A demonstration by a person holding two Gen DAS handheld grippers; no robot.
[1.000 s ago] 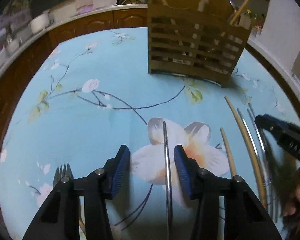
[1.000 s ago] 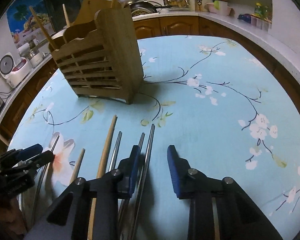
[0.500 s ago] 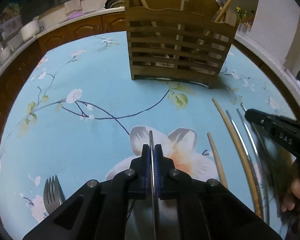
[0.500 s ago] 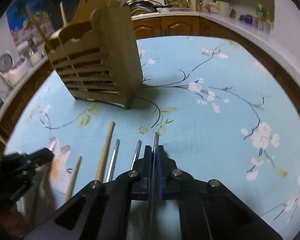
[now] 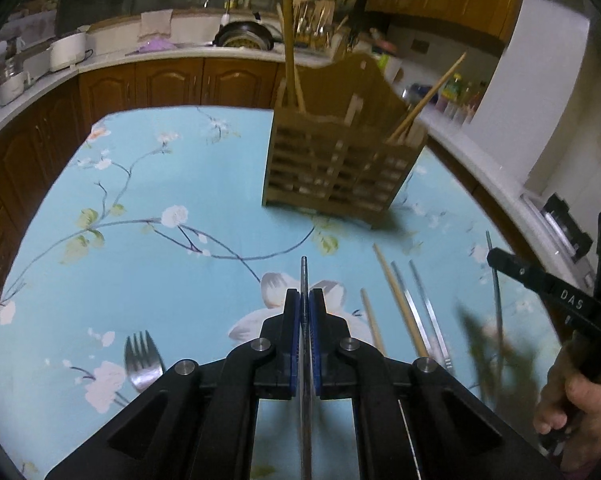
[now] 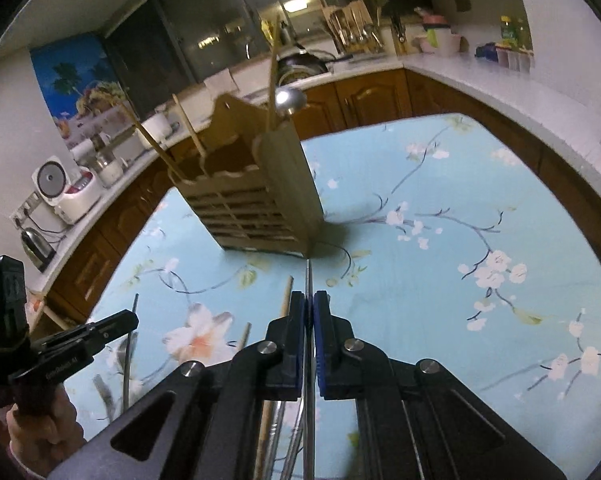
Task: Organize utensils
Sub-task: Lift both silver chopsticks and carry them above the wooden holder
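We have the left gripper clamped on one metal chopstick and the right gripper on another, both pointing far toward the wooden holder, with what looks like "DAS" on the right gripper's side.

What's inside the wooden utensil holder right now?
The wooden holder has several wooden chopsticks sticking out of its top, and a metal ladle. Their lower ends and anything shorter are hidden behind the slats.
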